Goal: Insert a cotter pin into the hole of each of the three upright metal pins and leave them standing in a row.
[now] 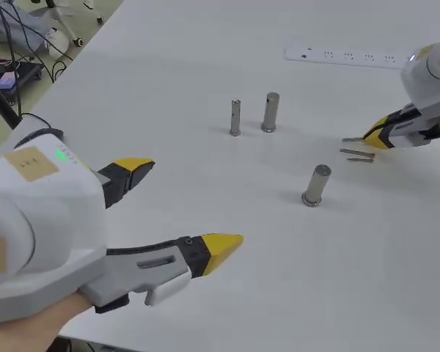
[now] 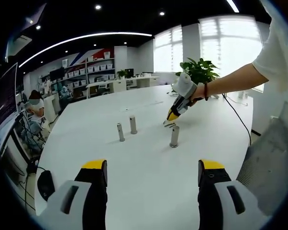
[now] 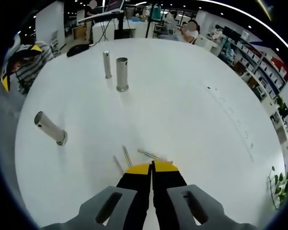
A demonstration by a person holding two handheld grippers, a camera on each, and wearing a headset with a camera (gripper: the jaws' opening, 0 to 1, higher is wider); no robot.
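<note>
Three upright metal pins stand on the white table: a thin pin [image 1: 235, 117], a thicker pin [image 1: 270, 112] beside it, and a third pin [image 1: 317, 185] nearer me to the right. Three cotter pins [image 1: 358, 153] lie flat right of them. My right gripper [image 1: 372, 138] is shut, its tips down at the table against the nearest cotter pin [image 3: 153, 155]; I cannot tell if that pin is pinched. The other cotter pins [image 3: 126, 156] lie just left of the tips. My left gripper [image 1: 180, 207] hovers open at the near left, with nothing between its fingers, facing the metal pins [image 2: 133, 124].
A white power strip [image 1: 348, 56] lies along the far right of the table. The table's left edge [image 1: 73, 66] drops to a floor with cables. In the left gripper view, a person's arm [image 2: 230, 81] reaches in from the right, holding the right gripper [image 2: 174, 115].
</note>
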